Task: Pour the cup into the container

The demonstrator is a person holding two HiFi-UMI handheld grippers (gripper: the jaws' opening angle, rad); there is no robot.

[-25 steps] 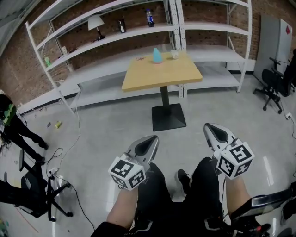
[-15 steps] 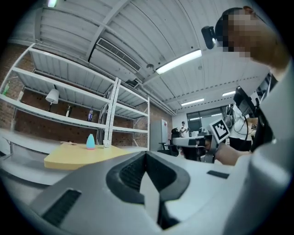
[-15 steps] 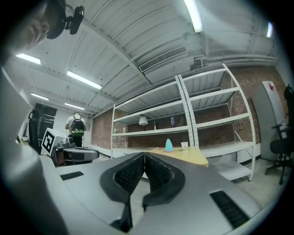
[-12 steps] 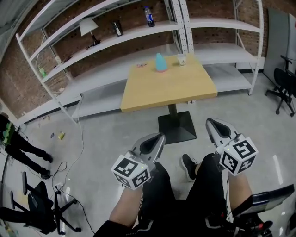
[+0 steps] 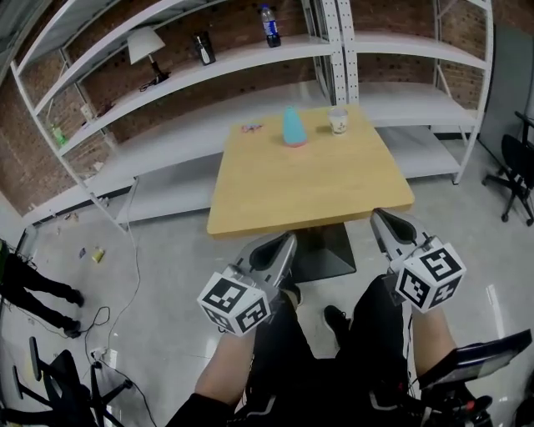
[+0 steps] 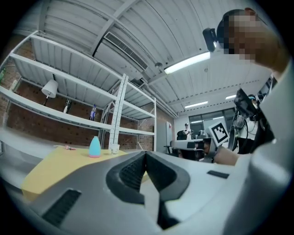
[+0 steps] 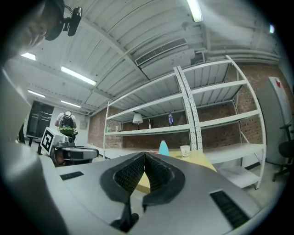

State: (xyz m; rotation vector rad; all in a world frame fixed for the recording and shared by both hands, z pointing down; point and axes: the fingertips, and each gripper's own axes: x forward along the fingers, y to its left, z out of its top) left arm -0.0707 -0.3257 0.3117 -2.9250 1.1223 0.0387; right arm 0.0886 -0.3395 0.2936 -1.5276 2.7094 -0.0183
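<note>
A light blue container (image 5: 291, 127) and a white paper cup (image 5: 338, 122) stand near the far edge of a wooden table (image 5: 309, 183). The two are a short way apart. Both grippers hang in front of the table's near edge, above the person's legs, far from cup and container. My left gripper (image 5: 286, 242) is shut with nothing in it, and so is my right gripper (image 5: 380, 218). In the left gripper view the container (image 6: 94, 148) and cup (image 6: 114, 148) show small beyond the closed jaws. The right gripper view also shows the container (image 7: 164, 148) and cup (image 7: 184, 150) ahead.
White metal shelving (image 5: 209, 71) runs behind the table, with a lamp (image 5: 146, 43), a dark bottle (image 5: 203, 47) and a plastic bottle (image 5: 269, 25) on it. A small pink item (image 5: 249, 128) lies on the table. An office chair (image 5: 517, 167) stands right; a person's legs (image 5: 33, 288) show left.
The table has come closer and now fills more of the head view, its near edge just ahead of the grippers. Both grippers have stayed shut and empty.
</note>
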